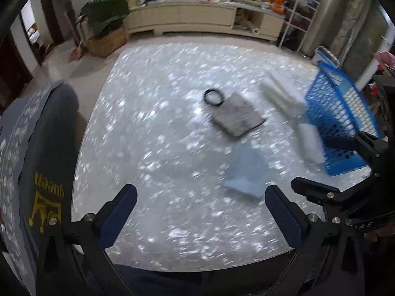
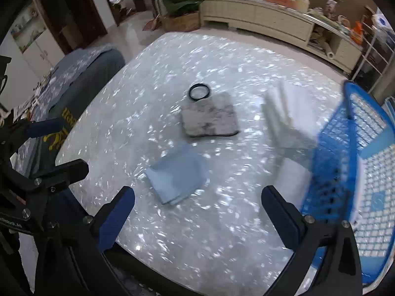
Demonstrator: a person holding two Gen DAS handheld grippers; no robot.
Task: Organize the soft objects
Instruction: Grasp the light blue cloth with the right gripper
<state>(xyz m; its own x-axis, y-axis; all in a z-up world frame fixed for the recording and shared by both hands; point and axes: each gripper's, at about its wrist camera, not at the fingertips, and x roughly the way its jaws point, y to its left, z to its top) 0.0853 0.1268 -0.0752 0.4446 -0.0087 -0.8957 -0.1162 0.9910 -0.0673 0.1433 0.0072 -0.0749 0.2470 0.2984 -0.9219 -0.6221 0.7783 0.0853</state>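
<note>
A folded grey cloth [image 1: 237, 118] [image 2: 209, 116] lies mid-table with a black ring [image 1: 213, 97] [image 2: 199, 91] at its far corner. A folded light blue cloth [image 1: 249, 170] [image 2: 176, 172] lies nearer me. A white folded cloth [image 1: 281, 96] [image 2: 288, 116] and a second white piece [image 1: 309, 145] lie beside the blue basket [image 1: 340, 113] [image 2: 328, 162] at the right. My left gripper [image 1: 201, 212] is open and empty above the near table edge. My right gripper [image 2: 197, 212] is open and empty, the blue cloth just beyond it. It also shows in the left wrist view [image 1: 318, 162].
The table is a round glossy pearl-patterned top [image 1: 160, 148] [image 2: 222, 234]. A chair draped with a grey garment [image 1: 37, 148] [image 2: 74, 79] stands at the left. A cream cabinet [image 1: 197, 17] with clutter and a plant [image 1: 106, 17] stand behind the table.
</note>
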